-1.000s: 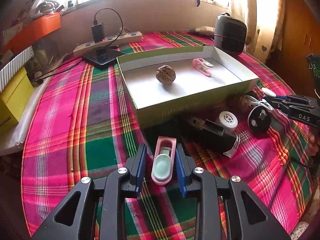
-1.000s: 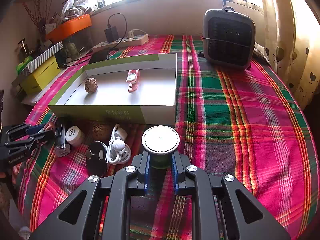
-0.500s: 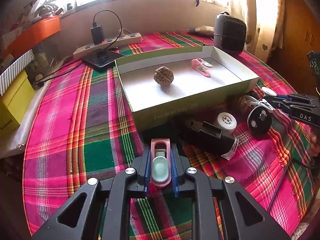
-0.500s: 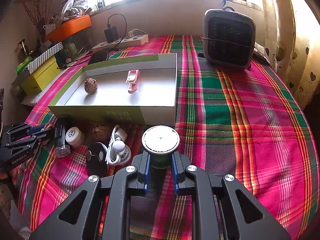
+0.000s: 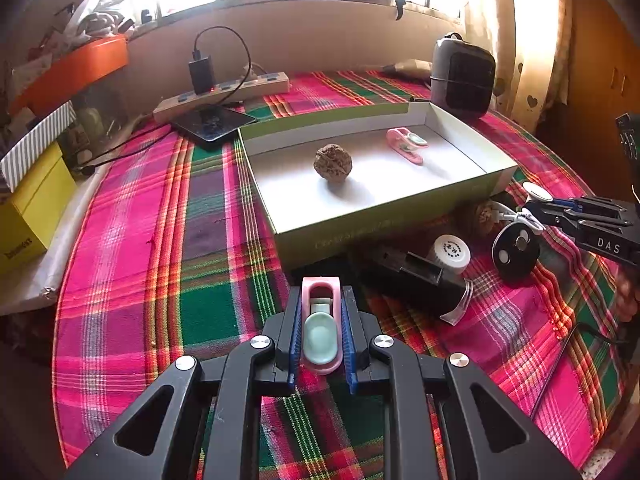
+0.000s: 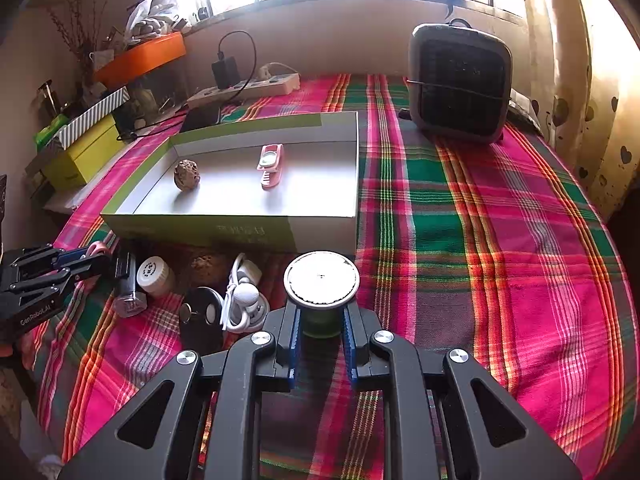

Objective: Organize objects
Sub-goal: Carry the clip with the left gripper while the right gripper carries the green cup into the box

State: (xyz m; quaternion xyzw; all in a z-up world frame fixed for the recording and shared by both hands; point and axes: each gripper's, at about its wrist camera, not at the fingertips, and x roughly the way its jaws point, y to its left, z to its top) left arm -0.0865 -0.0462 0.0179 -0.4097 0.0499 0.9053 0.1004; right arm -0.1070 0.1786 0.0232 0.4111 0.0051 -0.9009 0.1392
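**Left wrist view: both grippers loaded, tray holds two items, several left outside**

Left wrist view, left to right. The left gripper (image 5: 321, 330) has its fingers (image 5: 294, 334) clenched on a pink clip (image 5: 321, 326), which lies lengthwise between them just above the plaid table (image 5: 160, 240). The open tray (image 5: 384, 208) beyond it already holds a walnut (image 5: 333, 163) and a second pink clip (image 5: 406, 144), well apart. Still outside, along the tray's near wall: a black rectangular device (image 5: 412, 276), a white cap (image 5: 450, 250), a second walnut (image 5: 482, 216) hard against the wall, a black disc (image 5: 516, 249) and white earphones (image 5: 520, 214).

Right wrist view. The same loose items lie in a row at the left of the tray front. The right gripper (image 6: 322, 334) grips a small green jar (image 6: 320, 320) with a round metal lid (image 6: 321, 279), just short of the tray's near right corner.

Judgement: two items are stowed, two are in hand and not yet delivered, and about five remain on the cloth; the task looks well short of half done.

Change from the earlier frames: a second ago the left fingers stood apart on either side of the clip; they have since closed onto it. The right gripper's hold on the jar is unchanged, and neither the tray's contents nor the loose items have moved.
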